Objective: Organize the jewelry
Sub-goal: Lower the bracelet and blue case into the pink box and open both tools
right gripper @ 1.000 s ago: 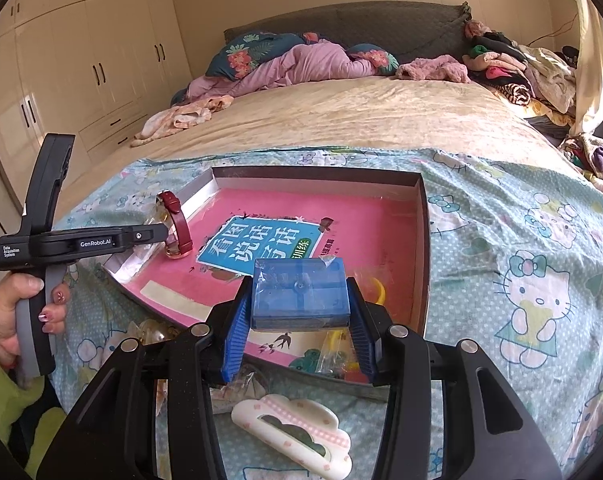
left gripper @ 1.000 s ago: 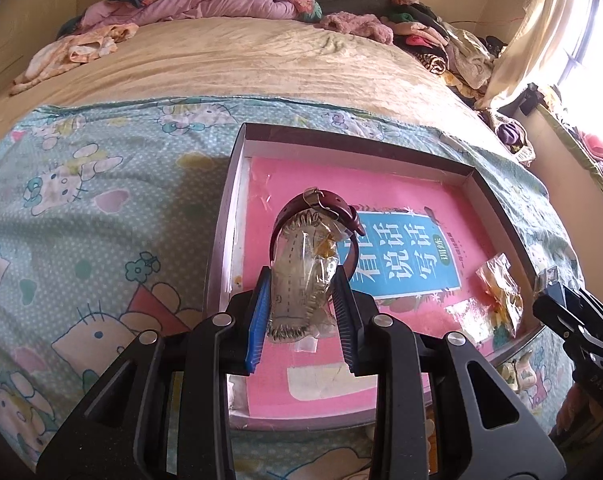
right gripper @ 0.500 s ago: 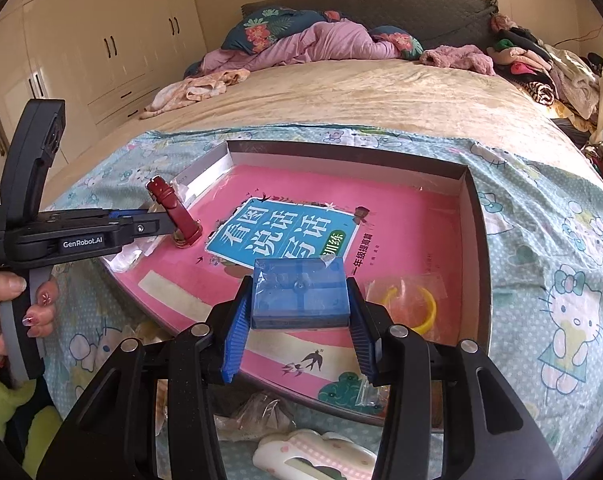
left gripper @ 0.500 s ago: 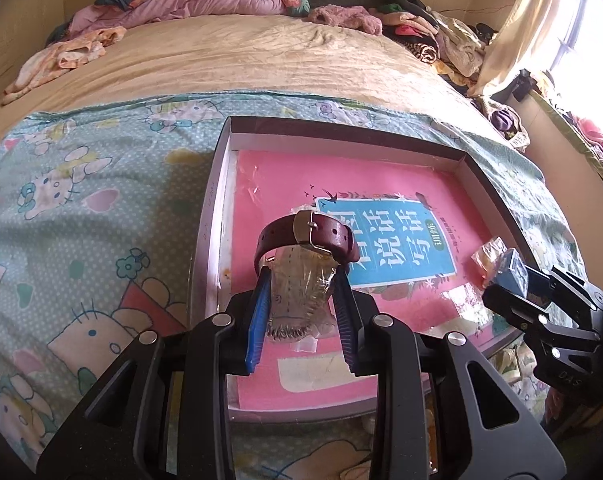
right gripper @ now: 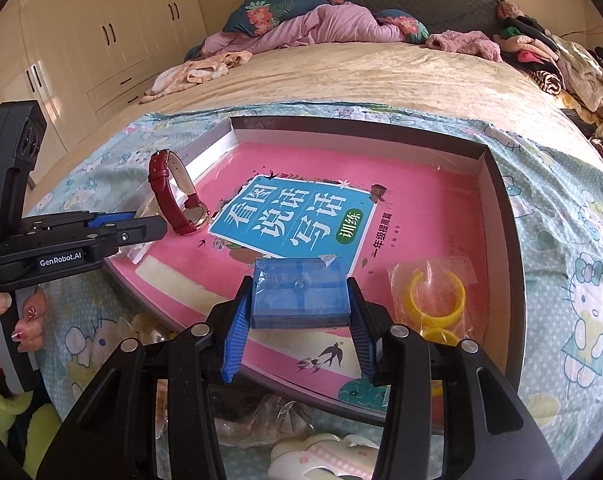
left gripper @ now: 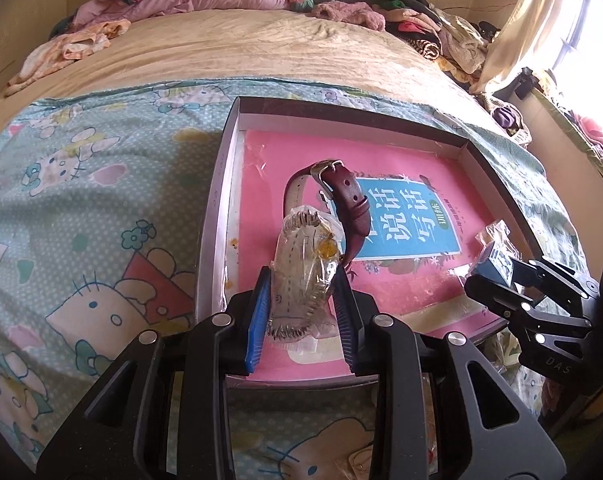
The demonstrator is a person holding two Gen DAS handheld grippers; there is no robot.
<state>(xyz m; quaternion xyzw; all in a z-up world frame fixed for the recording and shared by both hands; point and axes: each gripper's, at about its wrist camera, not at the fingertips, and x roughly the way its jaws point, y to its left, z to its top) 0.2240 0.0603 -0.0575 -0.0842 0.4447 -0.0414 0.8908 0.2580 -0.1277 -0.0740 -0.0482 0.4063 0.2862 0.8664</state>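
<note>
Watch [left gripper: 333,196], red-strapped in clear wrapping, is clamped by my left gripper [left gripper: 301,300], jutting ahead above the tray [left gripper: 221,184]. Right view: my right gripper [right gripper: 299,312] pinches a blue box [right gripper: 300,294] over the tray; bagged yellow rings [right gripper: 435,296] lie inside, just right of it.

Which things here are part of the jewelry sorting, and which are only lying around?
Belong to the job:
- watch in its clear bag, in the left gripper
- blue box, in the right gripper
- bagged yellow rings
- tray

Lying about:
- pink book
- clothes
- hair clip
</note>
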